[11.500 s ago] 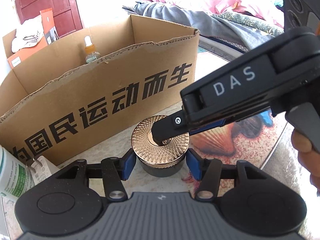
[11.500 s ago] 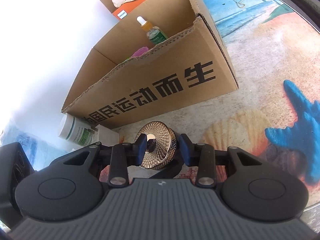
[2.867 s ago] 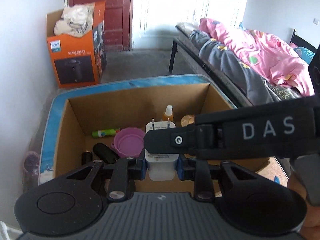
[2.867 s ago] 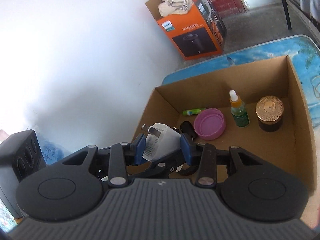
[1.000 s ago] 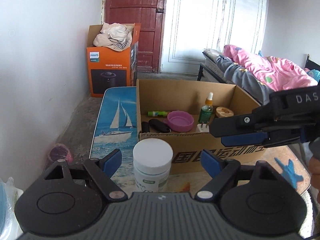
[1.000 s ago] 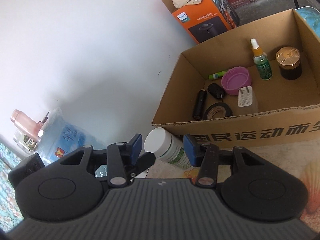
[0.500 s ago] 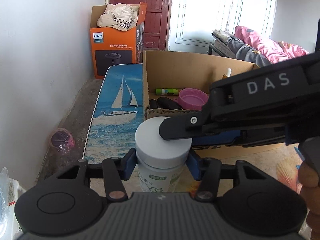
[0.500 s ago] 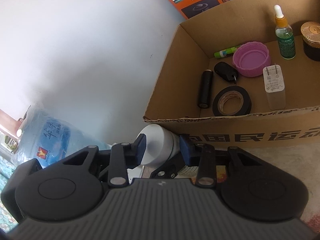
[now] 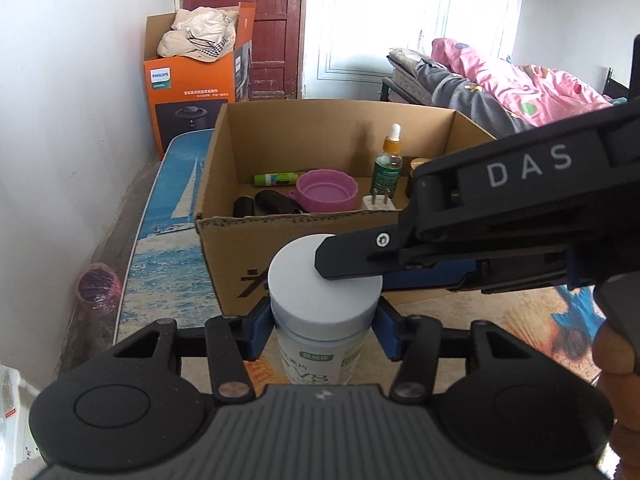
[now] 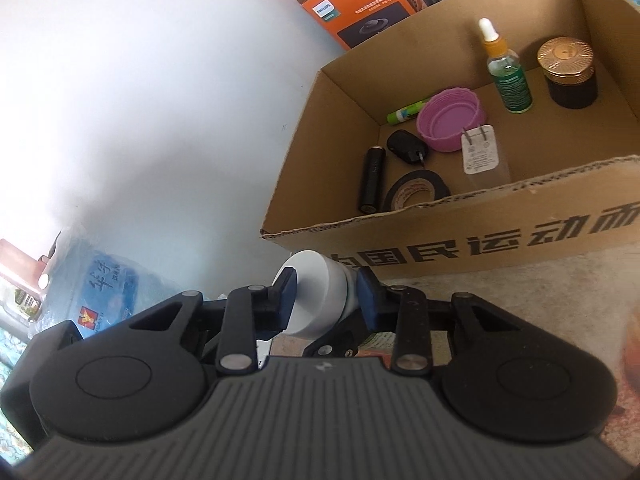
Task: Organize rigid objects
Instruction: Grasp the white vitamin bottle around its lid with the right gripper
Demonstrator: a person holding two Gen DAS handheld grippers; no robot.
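A white-capped bottle (image 9: 308, 296) with a green label stands on the beach-print table just in front of the cardboard box (image 9: 304, 236). My left gripper (image 9: 324, 324) is shut on it, its blue pads pressing the cap's two sides. From the right, my right gripper (image 9: 352, 276) reaches across, one finger lying over the cap top. In the right wrist view the cap (image 10: 316, 300) sits squeezed between the right gripper's (image 10: 326, 296) pads. The bottle's lower body is mostly hidden.
The box (image 10: 480, 248) holds a purple lid (image 10: 448, 116), a dropper bottle (image 10: 508, 76), a gold-lidded jar (image 10: 568, 72), a white charger (image 10: 480, 152), black tape (image 10: 416, 192) and more. An orange carton (image 9: 188, 92) stands by the door, a bed (image 9: 520, 80) at right, a water jug (image 10: 100, 280) at left.
A second ago the left jaws stood wide around the bottle and the right gripper was beside it. Both have since closed on the cap, and both views have drawn closer to the box.
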